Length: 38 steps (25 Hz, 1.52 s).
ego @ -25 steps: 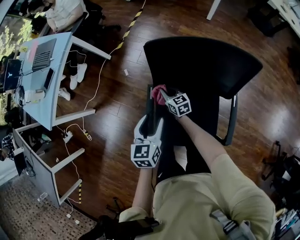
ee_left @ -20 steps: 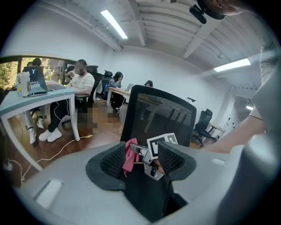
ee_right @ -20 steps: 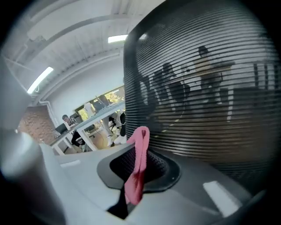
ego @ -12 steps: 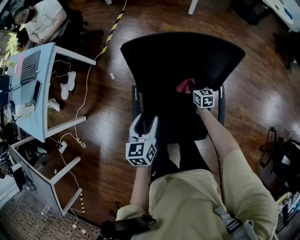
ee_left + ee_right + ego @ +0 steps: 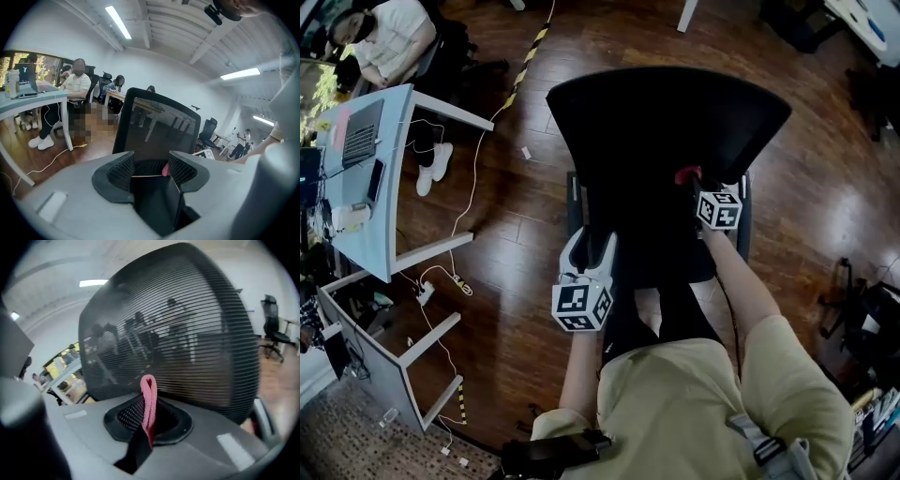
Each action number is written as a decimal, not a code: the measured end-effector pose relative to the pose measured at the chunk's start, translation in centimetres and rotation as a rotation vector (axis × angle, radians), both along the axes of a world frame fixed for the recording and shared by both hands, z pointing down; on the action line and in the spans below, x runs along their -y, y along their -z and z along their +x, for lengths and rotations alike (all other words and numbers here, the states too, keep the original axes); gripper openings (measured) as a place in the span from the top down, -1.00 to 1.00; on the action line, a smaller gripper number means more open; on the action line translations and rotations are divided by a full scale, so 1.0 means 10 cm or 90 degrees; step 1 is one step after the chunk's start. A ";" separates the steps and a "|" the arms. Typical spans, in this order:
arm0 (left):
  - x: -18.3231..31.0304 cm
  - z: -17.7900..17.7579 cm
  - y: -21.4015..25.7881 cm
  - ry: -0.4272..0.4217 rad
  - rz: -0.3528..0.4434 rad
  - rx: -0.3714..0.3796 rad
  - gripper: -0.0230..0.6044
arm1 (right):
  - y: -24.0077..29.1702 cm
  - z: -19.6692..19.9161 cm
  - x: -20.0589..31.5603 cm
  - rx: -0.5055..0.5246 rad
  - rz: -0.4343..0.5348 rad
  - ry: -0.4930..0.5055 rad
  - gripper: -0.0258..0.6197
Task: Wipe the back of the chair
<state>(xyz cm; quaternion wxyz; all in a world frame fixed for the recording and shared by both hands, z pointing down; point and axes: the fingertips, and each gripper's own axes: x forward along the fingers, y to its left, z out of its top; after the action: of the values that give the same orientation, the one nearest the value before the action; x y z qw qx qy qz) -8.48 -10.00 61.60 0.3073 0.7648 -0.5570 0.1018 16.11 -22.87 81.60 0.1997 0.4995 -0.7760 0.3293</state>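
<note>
A black office chair stands on the wood floor in front of me, its mesh back (image 5: 666, 112) beyond its seat (image 5: 647, 239). My right gripper (image 5: 695, 185) is shut on a folded pink cloth (image 5: 687, 174) and holds it against the lower right part of the back. In the right gripper view the cloth (image 5: 149, 397) stands up between the jaws, right in front of the mesh (image 5: 178, 329). My left gripper (image 5: 591, 242) is open, its jaws on either side of the seat's left edge. The left gripper view looks at the chair back (image 5: 159, 124) with a speck of pink cloth (image 5: 165, 169).
A light blue desk (image 5: 384, 202) with a laptop (image 5: 358, 145) stands at the left, and a person (image 5: 384, 37) sits behind it. Cables (image 5: 459, 225) and a power strip (image 5: 425, 293) lie on the floor beside it. Yellow-black tape (image 5: 525, 56) runs across the floor at the back.
My right gripper has carried the pink cloth across the chair back from its left side to its right side, then a little lower. The left gripper has stayed at the seat's left edge.
</note>
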 end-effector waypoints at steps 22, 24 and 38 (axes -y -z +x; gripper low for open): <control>-0.03 0.16 -0.05 -0.033 -0.015 0.014 0.25 | -0.40 -0.25 0.08 -0.094 -0.074 0.108 0.84; 0.02 0.24 -0.05 -0.045 -0.013 0.012 0.25 | -0.38 0.23 -0.02 -0.133 -0.086 0.090 0.84; -0.17 0.13 0.25 -0.070 0.013 0.020 0.25 | 0.33 -0.22 -0.51 -0.006 -0.034 -0.012 0.84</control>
<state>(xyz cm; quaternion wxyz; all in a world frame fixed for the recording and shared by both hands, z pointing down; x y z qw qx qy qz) -7.14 -8.28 59.10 0.2851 0.7955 -0.5199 0.1248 13.93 -17.78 78.25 0.2138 0.5029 -0.7612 0.3494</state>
